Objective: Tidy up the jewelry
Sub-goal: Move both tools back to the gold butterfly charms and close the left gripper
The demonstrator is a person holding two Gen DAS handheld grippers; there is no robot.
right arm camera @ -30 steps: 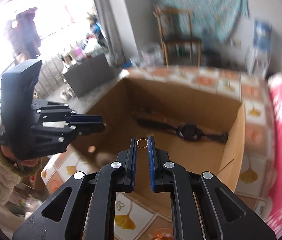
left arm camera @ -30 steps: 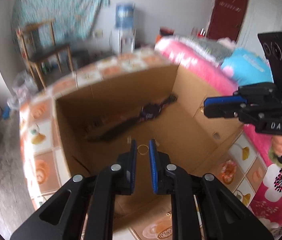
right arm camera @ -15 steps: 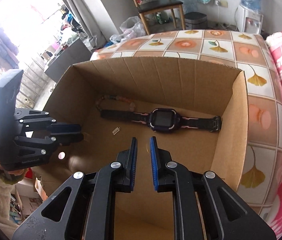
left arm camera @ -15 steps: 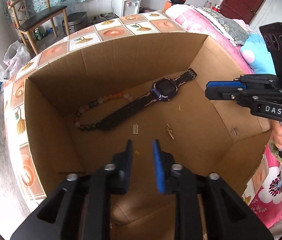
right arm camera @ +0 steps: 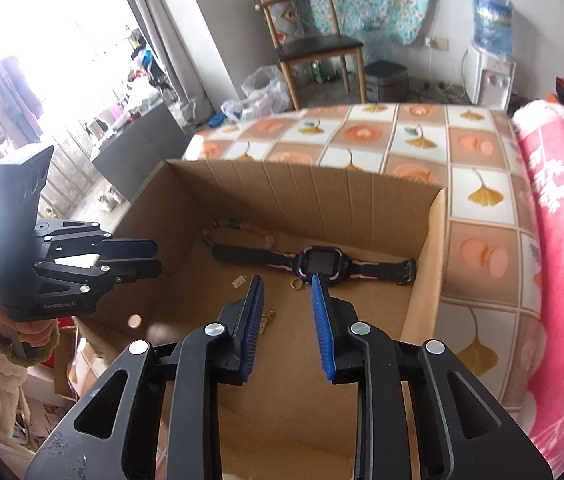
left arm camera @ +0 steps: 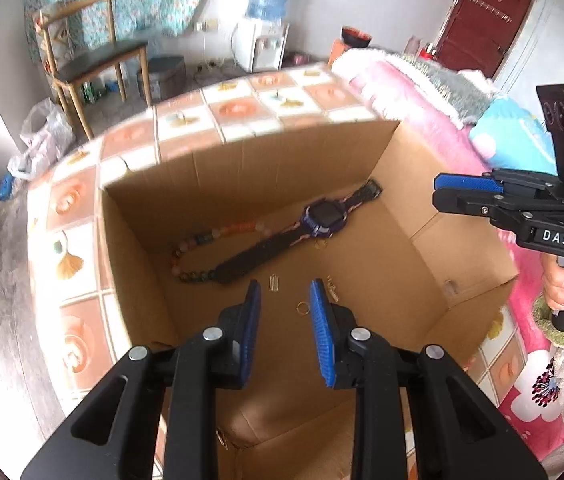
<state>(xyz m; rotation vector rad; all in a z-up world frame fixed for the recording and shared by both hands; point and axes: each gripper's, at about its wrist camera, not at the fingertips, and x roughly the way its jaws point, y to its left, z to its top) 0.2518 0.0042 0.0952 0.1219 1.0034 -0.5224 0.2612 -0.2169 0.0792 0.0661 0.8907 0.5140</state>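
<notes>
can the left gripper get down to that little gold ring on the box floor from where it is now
Probably yes. The left gripper is open above the open-topped box, and the ring lies loose on the floor just beyond its fingertips, with nothing over it.

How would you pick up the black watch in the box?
Grip the watch by its long flat strap, away from the bulky face. Come straight down from above: it lies flat on the floor of the cardboard box, whose walls block sideways approaches. Set the fingers across the strap's narrow width, probably clear of the beaded bracelet.
</notes>
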